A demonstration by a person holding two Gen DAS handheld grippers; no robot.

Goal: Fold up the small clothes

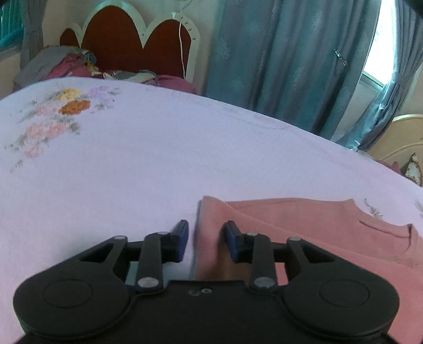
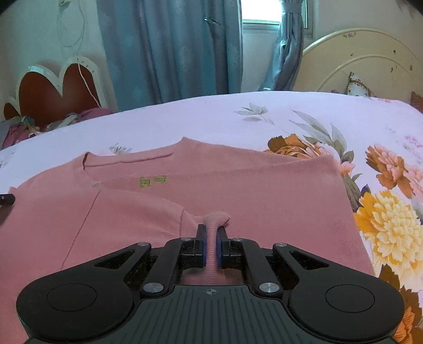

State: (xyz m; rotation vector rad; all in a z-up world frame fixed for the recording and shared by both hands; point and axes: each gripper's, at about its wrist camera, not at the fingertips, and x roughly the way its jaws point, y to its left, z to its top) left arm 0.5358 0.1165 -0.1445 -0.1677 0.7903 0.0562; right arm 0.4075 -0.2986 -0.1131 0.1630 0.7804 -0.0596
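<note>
Pink sweater (image 2: pixel 238 190) lies flat on the floral bedsheet (image 2: pixel 264 113), neckline at 11 o'clock in the right wrist view, small green label marks just inside the collar. One sleeve is folded in across the body; its ribbed cuff (image 2: pixel 215 225) bunches up at 6 o'clock.

Right gripper (image 2: pixel 211 232): clamped on that cuff, blue pads (image 2: pixel 203 248) pressing the fabric from both sides, cuff end poking out past the fingertips.

Left gripper (image 1: pixel 205 229): fingers apart, holding nothing. It straddles the sweater's (image 1: pixel 304 230) left edge; right pad sits over pink fabric, left pad over bare sheet (image 1: pixel 158 158). Can't tell whether the pads touch the cloth. In the right wrist view its black tip shows at 9 o'clock at the frame edge.

Sheet is pale lilac, big orange/yellow flower print at 3 o'clock of the sweater. Beyond the bed: teal curtains (image 2: pixel 171 47) at 12 o'clock, bright window (image 2: pixel 260 12) between them, cream round headboard (image 2: pixel 362 58) at 2 o'clock, red scalloped headboard with white trim (image 2: pixel 58 90) at 10 o'clock with a pile of clothes (image 1: pixel 66 66) heaped in front of it.
</note>
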